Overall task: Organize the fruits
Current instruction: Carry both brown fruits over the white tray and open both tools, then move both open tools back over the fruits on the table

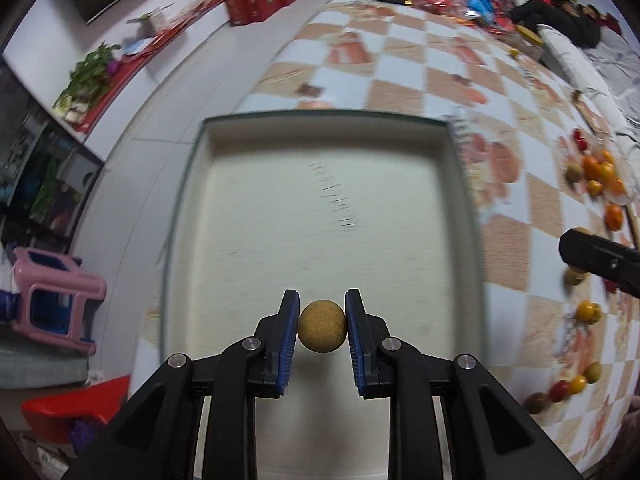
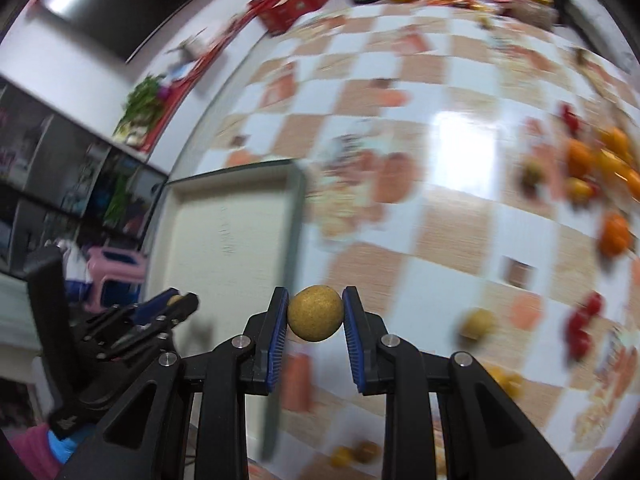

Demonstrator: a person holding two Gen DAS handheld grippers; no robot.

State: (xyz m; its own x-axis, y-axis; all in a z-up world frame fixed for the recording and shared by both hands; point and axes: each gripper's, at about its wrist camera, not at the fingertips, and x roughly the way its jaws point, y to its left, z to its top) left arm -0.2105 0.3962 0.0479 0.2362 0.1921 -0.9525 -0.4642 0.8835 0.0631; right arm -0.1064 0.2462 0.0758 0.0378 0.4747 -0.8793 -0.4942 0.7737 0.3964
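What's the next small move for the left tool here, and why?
Probably lower the left tool a little and open it. It is shut on a tan round fruit directly over the bare floor of the tray, so a release should land inside the rim. The right tool holds a similar fruit near the tray's right edge and could follow.

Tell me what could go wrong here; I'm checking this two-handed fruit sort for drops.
The left gripper pinches its round tan fruit only at the pad tips, so it might roll out over the tray. The right gripper, carrying another tan fruit, is blurred, nearing the tray rim beside the left gripper.
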